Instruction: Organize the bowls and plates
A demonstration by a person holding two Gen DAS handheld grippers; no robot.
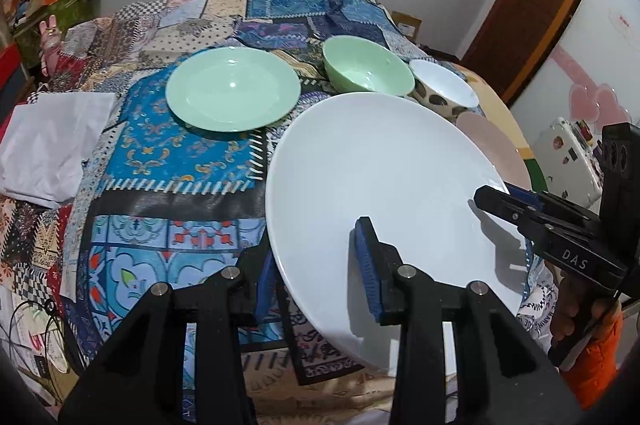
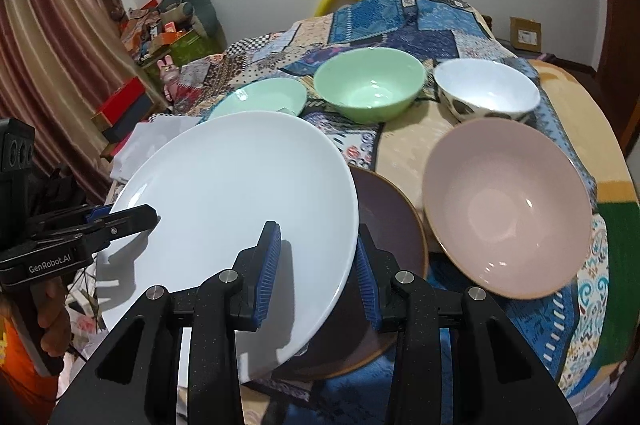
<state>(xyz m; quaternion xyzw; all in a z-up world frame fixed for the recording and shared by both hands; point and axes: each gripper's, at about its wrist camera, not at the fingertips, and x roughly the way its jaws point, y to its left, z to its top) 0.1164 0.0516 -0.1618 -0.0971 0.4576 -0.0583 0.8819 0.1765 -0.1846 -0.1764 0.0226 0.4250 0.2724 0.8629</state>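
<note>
Both grippers, left (image 1: 316,265) and right (image 2: 318,277), clamp one white plate's (image 2: 240,193) rim above the tabletop (image 2: 404,149), with three plates and three bowls counted, green bowl (image 2: 370,89) at twelve o'clock.

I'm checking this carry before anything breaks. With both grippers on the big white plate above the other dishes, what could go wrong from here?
1. The white plate is held only at its rim by the left gripper and the right gripper; uneven movement could let it slip.
2. It is tilted above the dark plate, so a drop may chip both.
3. The pink bowl lies close beside; a swing could knock it.
</note>
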